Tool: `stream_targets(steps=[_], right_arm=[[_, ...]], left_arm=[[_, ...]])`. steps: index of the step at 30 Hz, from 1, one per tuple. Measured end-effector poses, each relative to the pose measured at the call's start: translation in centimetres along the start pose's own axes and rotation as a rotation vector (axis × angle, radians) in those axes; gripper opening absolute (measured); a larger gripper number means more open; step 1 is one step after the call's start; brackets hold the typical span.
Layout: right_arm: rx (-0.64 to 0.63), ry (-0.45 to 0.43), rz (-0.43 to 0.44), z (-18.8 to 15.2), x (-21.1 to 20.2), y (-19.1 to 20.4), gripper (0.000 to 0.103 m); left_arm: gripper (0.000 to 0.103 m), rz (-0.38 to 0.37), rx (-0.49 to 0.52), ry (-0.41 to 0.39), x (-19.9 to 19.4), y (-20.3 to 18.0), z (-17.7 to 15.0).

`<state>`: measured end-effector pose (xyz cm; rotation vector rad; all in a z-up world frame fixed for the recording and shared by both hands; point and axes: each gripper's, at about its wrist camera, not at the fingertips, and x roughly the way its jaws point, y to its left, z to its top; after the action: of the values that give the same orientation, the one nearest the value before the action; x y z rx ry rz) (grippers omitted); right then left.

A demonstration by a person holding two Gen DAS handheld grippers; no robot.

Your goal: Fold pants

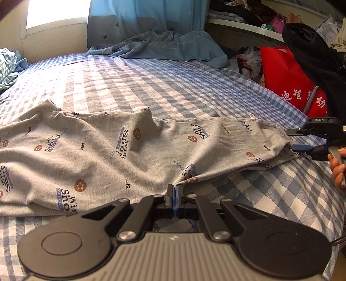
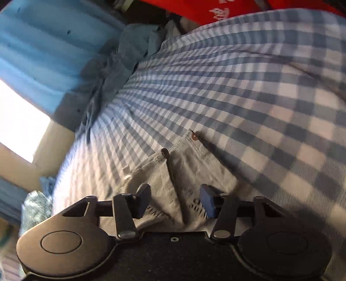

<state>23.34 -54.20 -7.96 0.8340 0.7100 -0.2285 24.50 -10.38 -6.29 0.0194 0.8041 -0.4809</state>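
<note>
Grey printed pants [image 1: 103, 155] lie spread across the blue checked bed [image 1: 151, 86], inside out with seams showing. My left gripper [image 1: 174, 191] is shut on the near edge of the pants, pinching a fold of cloth. My right gripper [image 1: 302, 140] shows at the right end of the pants in the left wrist view. In the right wrist view my right gripper [image 2: 175, 202] is open, its fingers either side of a corner of the pants [image 2: 183, 164] lying on the bed.
A crumpled blue garment [image 1: 168, 45] and a blue curtain [image 1: 140, 17] lie at the far side of the bed. A red bag [image 1: 289, 82] and black clothing [image 1: 313, 51] stand beyond the bed's right edge. A patterned cloth [image 1: 6, 64] lies far left.
</note>
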Motion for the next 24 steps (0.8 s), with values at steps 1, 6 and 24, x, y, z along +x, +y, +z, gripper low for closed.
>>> stream_targets(steps=[1,6,24], right_arm=[[-0.046,0.004,-0.013,0.2,0.5,0.5,0.047],[-0.232,0.044,-0.059,0.8,2.9,3.2,0.046],[-0.359,-0.02,-0.014,5.6,-0.2,2.9,0.0]], left_arm=[[0.0,0.001,0.001,0.0,0.0,0.0,-0.1],[0.0,0.006,0.004,0.006,0.2,-0.1,0.0],[0.0,0.023,0.02,-0.024,0.7,-1.3,0.5]])
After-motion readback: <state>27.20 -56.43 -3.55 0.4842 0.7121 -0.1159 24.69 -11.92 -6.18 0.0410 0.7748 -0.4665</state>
